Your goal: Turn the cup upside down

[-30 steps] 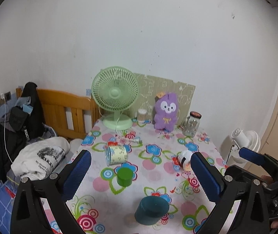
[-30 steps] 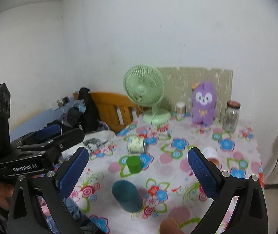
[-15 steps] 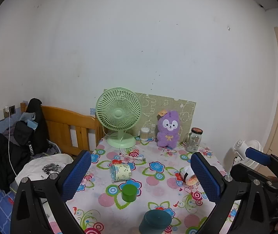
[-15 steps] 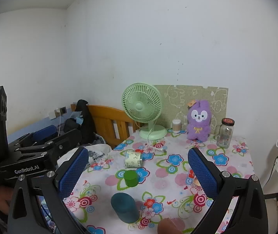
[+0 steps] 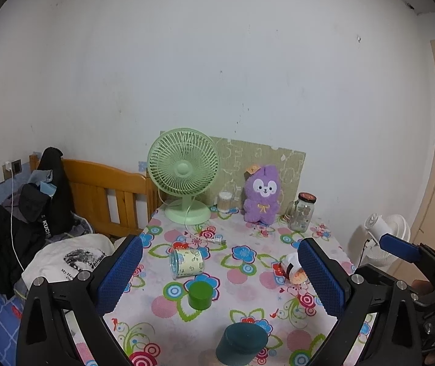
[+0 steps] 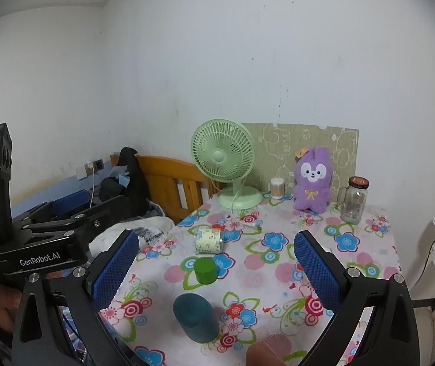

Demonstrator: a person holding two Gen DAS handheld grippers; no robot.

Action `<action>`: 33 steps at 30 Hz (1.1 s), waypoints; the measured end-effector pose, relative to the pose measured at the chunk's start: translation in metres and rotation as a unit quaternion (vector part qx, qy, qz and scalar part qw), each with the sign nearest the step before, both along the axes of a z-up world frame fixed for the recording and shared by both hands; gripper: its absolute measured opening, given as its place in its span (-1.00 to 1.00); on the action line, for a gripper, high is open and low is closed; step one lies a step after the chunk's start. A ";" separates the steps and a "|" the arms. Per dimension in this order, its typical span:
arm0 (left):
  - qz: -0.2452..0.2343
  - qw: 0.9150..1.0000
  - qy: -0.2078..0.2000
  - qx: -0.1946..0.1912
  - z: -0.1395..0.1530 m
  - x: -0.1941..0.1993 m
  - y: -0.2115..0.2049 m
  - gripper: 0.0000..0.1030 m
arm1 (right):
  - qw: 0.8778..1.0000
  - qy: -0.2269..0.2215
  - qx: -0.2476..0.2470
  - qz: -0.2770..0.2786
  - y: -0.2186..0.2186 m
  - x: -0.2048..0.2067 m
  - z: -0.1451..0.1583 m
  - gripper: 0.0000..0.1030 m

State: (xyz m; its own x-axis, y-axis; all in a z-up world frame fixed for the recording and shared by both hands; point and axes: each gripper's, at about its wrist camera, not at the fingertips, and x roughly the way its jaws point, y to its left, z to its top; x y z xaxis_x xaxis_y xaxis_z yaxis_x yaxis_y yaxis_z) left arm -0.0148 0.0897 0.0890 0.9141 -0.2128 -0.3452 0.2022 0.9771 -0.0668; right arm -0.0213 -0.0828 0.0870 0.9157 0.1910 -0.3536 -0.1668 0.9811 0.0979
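Observation:
On the flowered tablecloth (image 5: 247,314) a dark teal cup (image 5: 241,343) stands near the front edge, mouth down; it also shows in the right wrist view (image 6: 196,317). A small green cup (image 5: 200,294) (image 6: 205,270) stands behind it. A pale patterned cup (image 5: 187,263) (image 6: 208,239) lies on its side. A white cup (image 5: 293,270) lies on its side at the right. My left gripper (image 5: 219,277) and my right gripper (image 6: 215,271) are both open and empty, held above the table's front.
At the back stand a green fan (image 5: 183,177), a purple plush (image 5: 261,195), a glass jar (image 5: 302,212) and a small container (image 5: 224,201). A wooden bed frame (image 5: 107,195) with clothes is at the left. A white fan (image 5: 388,238) is at the right.
Both grippers tilted up half a second ago, then dipped slightly; the table sits lower in view than a second ago. Nothing on the table moved. Both jaws stay open.

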 end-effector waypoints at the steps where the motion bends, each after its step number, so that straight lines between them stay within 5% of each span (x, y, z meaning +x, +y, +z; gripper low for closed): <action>1: -0.001 1.000 0.001 0.001 -0.001 0.000 -0.001 1.00 | 1.000 0.001 0.000 -0.001 0.000 0.000 -0.001 0.99; 33: -0.003 1.000 0.014 0.007 -0.009 0.002 -0.007 1.00 | 1.000 0.013 0.009 0.000 -0.001 0.005 -0.007 0.99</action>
State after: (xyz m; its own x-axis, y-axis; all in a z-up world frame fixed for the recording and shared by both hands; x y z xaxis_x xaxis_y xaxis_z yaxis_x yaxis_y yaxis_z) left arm -0.0128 0.0824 0.0804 0.9025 -0.2135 -0.3740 0.2070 0.9766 -0.0581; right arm -0.0164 -0.0841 0.0804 0.9066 0.1972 -0.3732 -0.1637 0.9792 0.1199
